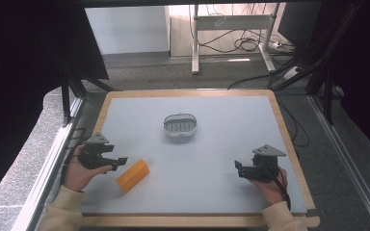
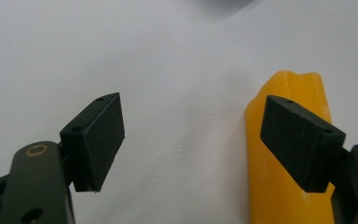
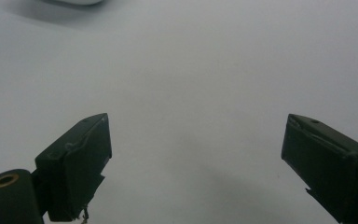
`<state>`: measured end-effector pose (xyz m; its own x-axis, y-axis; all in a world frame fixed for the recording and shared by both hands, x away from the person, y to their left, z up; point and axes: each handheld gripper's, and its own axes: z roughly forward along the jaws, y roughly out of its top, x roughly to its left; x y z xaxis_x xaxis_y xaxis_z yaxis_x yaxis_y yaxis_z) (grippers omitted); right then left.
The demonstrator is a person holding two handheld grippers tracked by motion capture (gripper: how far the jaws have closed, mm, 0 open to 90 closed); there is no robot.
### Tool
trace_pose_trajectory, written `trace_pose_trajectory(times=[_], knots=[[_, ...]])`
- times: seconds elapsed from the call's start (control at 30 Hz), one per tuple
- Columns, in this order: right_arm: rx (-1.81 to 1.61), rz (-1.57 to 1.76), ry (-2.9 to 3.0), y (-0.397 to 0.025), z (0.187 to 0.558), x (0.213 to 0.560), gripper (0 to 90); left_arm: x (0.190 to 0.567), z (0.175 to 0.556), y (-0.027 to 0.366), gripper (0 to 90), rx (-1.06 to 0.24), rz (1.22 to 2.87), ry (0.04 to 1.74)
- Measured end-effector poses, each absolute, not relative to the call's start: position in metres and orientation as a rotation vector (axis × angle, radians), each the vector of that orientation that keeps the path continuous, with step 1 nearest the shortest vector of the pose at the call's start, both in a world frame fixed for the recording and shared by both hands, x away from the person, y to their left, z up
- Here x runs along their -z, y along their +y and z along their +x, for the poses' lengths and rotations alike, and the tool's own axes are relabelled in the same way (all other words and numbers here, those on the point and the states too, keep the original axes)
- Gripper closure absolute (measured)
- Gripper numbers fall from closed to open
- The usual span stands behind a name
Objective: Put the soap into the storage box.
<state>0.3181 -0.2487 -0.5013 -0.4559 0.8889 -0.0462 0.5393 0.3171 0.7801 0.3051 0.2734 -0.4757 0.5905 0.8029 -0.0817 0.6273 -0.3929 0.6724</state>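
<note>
Over on the left, the left tongs (image 1: 119, 161) sit low by the counter's (image 1: 221, 144) near-left edge, jaws spread wide and gripping nothing. In the left gripper view one pad (image 2: 302, 140) hangs over the yellow block (image 2: 279, 186), which lies outside the gap, not between the jaws. From above, that yellow block (image 1: 133, 175) lies flat just right of the left tongs, angled toward the middle. Centre stage, well beyond it, a small white-rimmed dish (image 1: 180, 125) rests on the grey surface. Far right, the right tongs (image 1: 240, 169) hover near the front edge, jaws wide apart, empty, bare counter between them.
</note>
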Motion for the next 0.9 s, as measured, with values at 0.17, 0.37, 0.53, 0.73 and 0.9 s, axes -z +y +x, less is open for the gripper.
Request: trace_pose_trajectory(times=[0.17,0.37,0.53,0.73,0.9], knots=[[-0.974,1.237,2.130,-0.252,0.314,0.502,10.4,0.473,0.303,0.274,21.4,-0.344,2.137,1.123],[-0.983,1.228,2.103,-0.255,0.306,0.497,11.4,0.472,0.299,0.277,21.4,-0.351,2.128,1.116],[-0.994,1.232,2.095,-0.259,0.307,0.497,12.1,0.474,0.301,0.276,21.3,-0.349,2.137,1.114],[-0.984,1.237,2.122,-0.261,0.310,0.503,11.8,0.476,0.303,0.278,21.2,-0.343,2.141,1.130],[-0.993,1.235,2.114,-0.261,0.308,0.501,11.8,0.475,0.301,0.278,21.2,-0.349,2.133,1.135]])
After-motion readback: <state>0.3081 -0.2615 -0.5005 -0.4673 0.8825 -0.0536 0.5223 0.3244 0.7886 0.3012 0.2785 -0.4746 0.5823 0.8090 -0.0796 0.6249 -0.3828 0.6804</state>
